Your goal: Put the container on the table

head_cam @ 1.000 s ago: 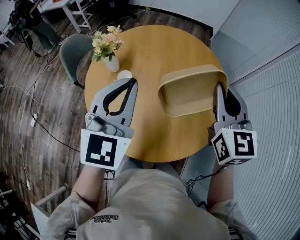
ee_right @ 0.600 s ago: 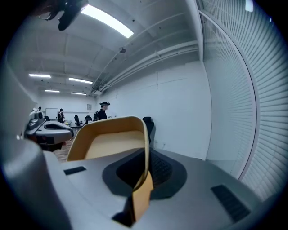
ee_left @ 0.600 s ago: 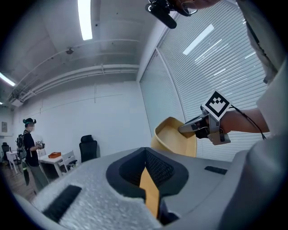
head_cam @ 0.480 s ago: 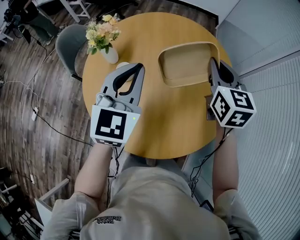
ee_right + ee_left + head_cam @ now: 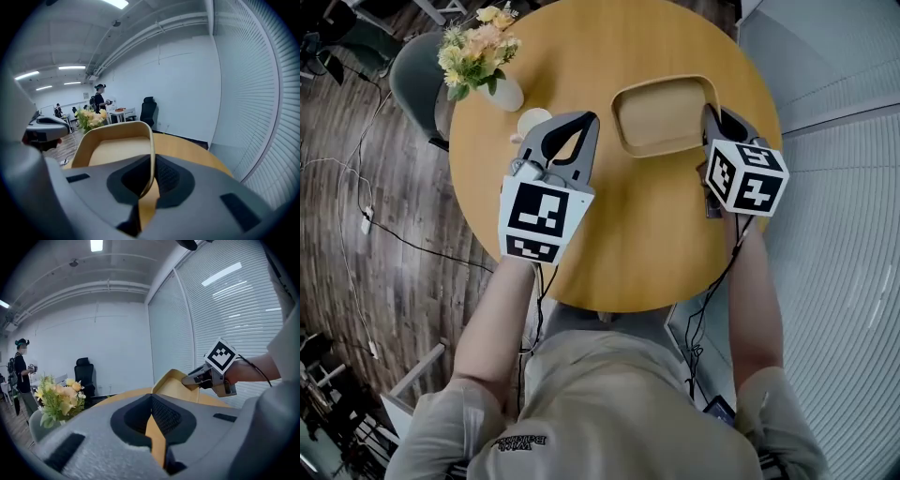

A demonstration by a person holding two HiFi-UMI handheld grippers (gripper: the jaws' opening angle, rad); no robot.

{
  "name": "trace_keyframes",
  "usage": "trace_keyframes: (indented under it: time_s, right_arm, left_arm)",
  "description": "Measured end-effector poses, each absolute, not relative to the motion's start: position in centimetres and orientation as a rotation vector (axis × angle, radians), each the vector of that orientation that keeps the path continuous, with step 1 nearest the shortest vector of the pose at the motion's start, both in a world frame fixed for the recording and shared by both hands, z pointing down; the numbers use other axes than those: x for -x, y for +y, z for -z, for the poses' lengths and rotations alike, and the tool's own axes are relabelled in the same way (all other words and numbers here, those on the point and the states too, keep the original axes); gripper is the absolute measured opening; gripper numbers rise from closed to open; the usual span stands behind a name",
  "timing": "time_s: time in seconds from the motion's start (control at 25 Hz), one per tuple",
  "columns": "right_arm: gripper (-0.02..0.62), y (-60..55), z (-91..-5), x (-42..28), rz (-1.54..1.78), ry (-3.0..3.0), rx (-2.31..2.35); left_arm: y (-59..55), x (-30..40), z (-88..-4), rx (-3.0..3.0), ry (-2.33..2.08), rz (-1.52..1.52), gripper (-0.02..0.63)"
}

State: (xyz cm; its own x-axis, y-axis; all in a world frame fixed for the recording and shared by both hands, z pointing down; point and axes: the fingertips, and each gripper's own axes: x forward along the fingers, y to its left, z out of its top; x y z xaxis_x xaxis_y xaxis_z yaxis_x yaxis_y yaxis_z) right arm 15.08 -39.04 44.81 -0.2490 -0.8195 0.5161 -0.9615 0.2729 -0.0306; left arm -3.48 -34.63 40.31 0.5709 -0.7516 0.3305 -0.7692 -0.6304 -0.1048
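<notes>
The shallow light-wood container (image 5: pixel 664 114) is sitting farther in over the round wooden surface (image 5: pixel 628 234) than a second ago, close to its right edge. The right claw (image 5: pixel 711 112) is clamping the container's right rim. The left claw (image 5: pixel 589 120), jaws together on nothing, is hovering just left of it. Bare surface is lying open toward the person.

Round wooden counter (image 5: pixel 628 244) fills the middle. A shallow wooden container (image 5: pixel 661 117) sits at its far right part. The right gripper (image 5: pixel 710 114) has its tips at the container's right rim. The left gripper (image 5: pixel 591 120) is just left of the container, apart from it, tips together. A flower vase (image 5: pixel 502 92) stands at the far left edge, with a small white round object (image 5: pixel 534 122) beside it.
</notes>
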Motion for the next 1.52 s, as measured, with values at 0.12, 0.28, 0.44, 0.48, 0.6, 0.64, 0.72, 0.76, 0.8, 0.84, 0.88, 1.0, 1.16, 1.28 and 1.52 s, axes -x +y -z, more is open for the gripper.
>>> trace_keyframes:
  time_s: [0.12, 0.28, 0.44, 0.48, 0.6, 0.64, 0.72, 0.76, 0.8, 0.84, 0.88, 1.0, 1.16, 1.28, 1.52]
  right_arm:
    - [0.031, -39.9, -47.8, -15.3, -0.523, -2.108, -1.606]
    - [0.029, -40.7, -51.6, -15.4, -0.567, -2.053, -1.588]
    - [0.03, -41.3, -55.0, -14.9, -0.608, -2.028, -1.557]
    - [0.031, -41.3, -55.7, -14.9, -0.621, -2.021, -1.552]
    - [0.031, -41.1, -57.5, -15.2, -0.658, -1.994, -1.542]
    - [0.031, -41.0, -58.1, -15.2, -0.671, -1.985, -1.537]
    - [0.031, -40.8, -59.4, -15.3, -0.698, -1.967, -1.525]
    - [0.031, -40.7, -60.1, -15.3, -0.711, -1.959, -1.518]
    - [0.031, -40.7, -60.8, -15.2, -0.721, -1.951, -1.512]
    - [0.031, -40.6, -61.5, -15.0, -0.73, -1.944, -1.504]
    - [0.031, -40.6, -62.2, -14.9, -0.737, -1.937, -1.498]
    - [0.031, -40.3, -63.8, -14.8, -0.768, -1.92, -1.49]
    - [0.029, -40.0, -65.2, -14.9, -0.799, -1.899, -1.485]
    - [0.031, -39.7, -65.9, -14.9, -0.811, -1.885, -1.471]
    - [0.031, -39.2, -66.9, -14.9, -0.847, -1.866, -1.459]
  left_arm:
    - [-35.5, 3.2, -42.3, -2.725, -1.299, -0.568, 0.02]
    - [-36.2, 3.1, -45.5, -2.695, -1.258, -0.625, 0.02]
    - [-36.5, 3.3, -49.2, -2.645, -1.224, -0.668, 0.02]
    - [-36.5, 3.2, -50.0, -2.633, -1.215, -0.679, 0.02]
    - [-36.2, 3.0, -51.8, -2.6, -1.187, -0.697, 0.02]
    - [-36.2, 3.0, -52.4, -2.589, -1.178, -0.703, 0.02]
    - [-36.1, 2.9, -53.5, -2.567, -1.158, -0.718, 0.02]
    - [-36.0, 2.9, -54.0, -2.557, -1.15, -0.726, 0.02]
    - [-36.0, 3.0, -54.5, -2.551, -1.144, -0.734, 0.02]
    - [-36.0, 3.0, -54.9, -2.546, -1.141, -0.739, 0.02]
    - [-36.0, 3.0, -55.4, -2.541, -1.139, -0.742, 0.02]
    - [-35.7, 3.0, -56.7, -2.515, -1.133, -0.736, 0.02]
    - [-35.2, 2.9, -58.1, -2.477, -1.112, -0.729, 0.02]
    - [-35.0, 2.9, -58.8, -2.468, -1.096, -0.746, 0.02]
    - [-34.6, 2.5, -59.5, -2.471, -1.074, -0.791, 0.02]
